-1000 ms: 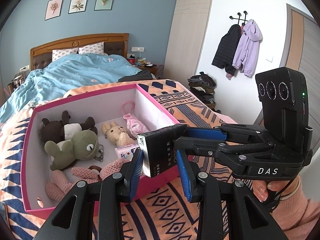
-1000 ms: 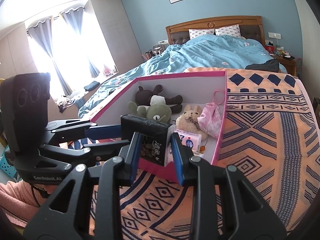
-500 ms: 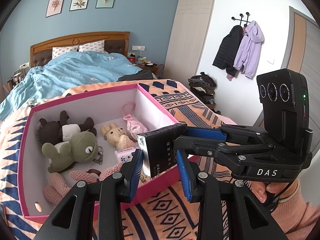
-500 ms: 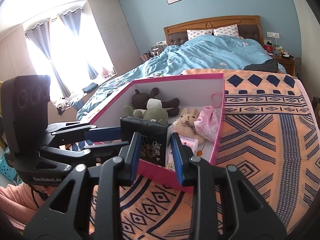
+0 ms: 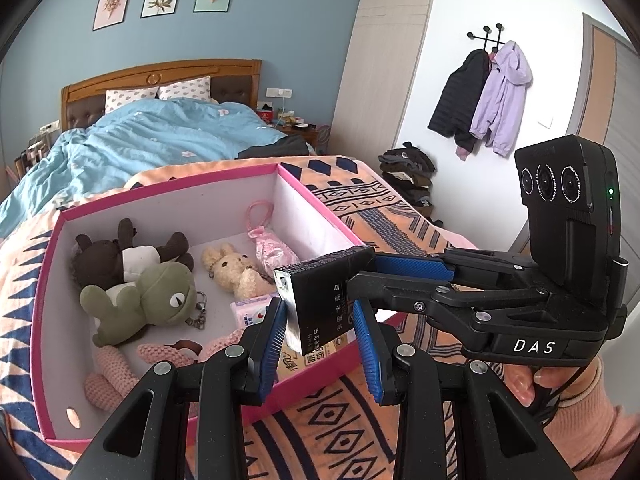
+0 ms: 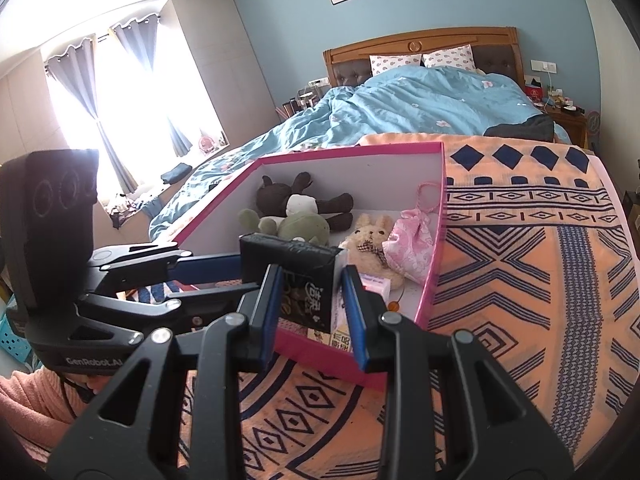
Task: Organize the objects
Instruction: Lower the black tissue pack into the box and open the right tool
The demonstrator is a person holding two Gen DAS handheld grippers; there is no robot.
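Note:
A black packet with white print hangs in the air over the near right corner of a pink-rimmed box. Both grippers hold it. My left gripper grips its lower part from the front. My right gripper reaches in from the right and clamps its upper end. In the right wrist view the packet sits between the right gripper's blue pads, with the left gripper clamped on it from the left. The box holds several plush toys.
In the box lie a green frog plush, a dark brown plush, a cream bunny, a pink pouch, a pink knitted toy and small packets. The box rests on an orange patterned blanket at the bed's foot.
Both grippers and the packet have moved forward over the box's near right corner. The box sits lower and closer in both views. The grips look unchanged.

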